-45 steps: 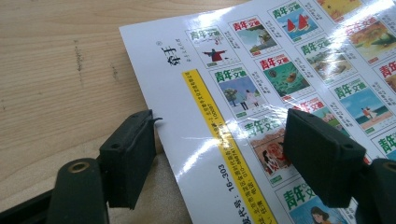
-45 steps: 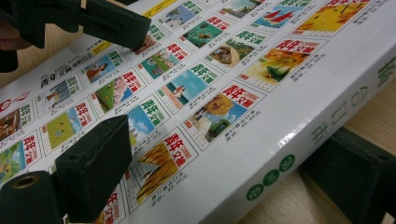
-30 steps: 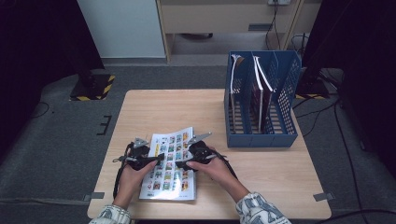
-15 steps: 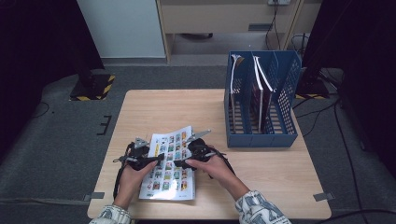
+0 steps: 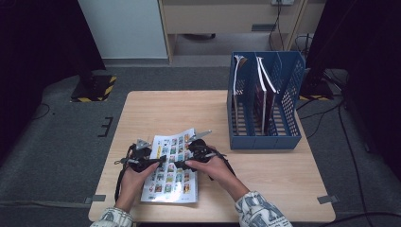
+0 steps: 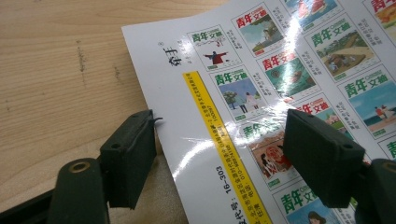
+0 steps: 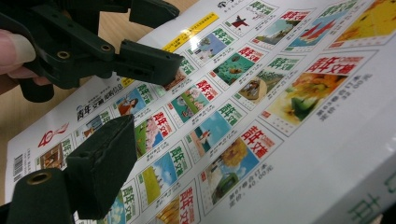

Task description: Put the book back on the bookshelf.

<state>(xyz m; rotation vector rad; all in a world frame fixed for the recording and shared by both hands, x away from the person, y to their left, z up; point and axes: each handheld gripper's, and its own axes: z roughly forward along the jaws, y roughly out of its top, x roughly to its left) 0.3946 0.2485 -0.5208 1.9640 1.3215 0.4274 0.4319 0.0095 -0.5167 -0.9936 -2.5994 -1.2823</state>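
High view: the magazine [image 5: 171, 168] lies on the table [image 5: 265, 175] near its front edge, both grippers over it; left gripper view: the left gripper [image 6: 219, 154] gapes wide astride the magazine's edge, pads clear; right gripper view: the right gripper's [image 7: 196, 186] jaws have just been opening, one above the cover, grip uncertain.

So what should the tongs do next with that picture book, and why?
Probably close the left tongs on the book's left edge. Their jaws stand open astride that edge, one over the wooden table, one over the glossy cover, and pinch nothing. The right tongs have just been opening and hold nothing either, so the book isn't gripped yet.
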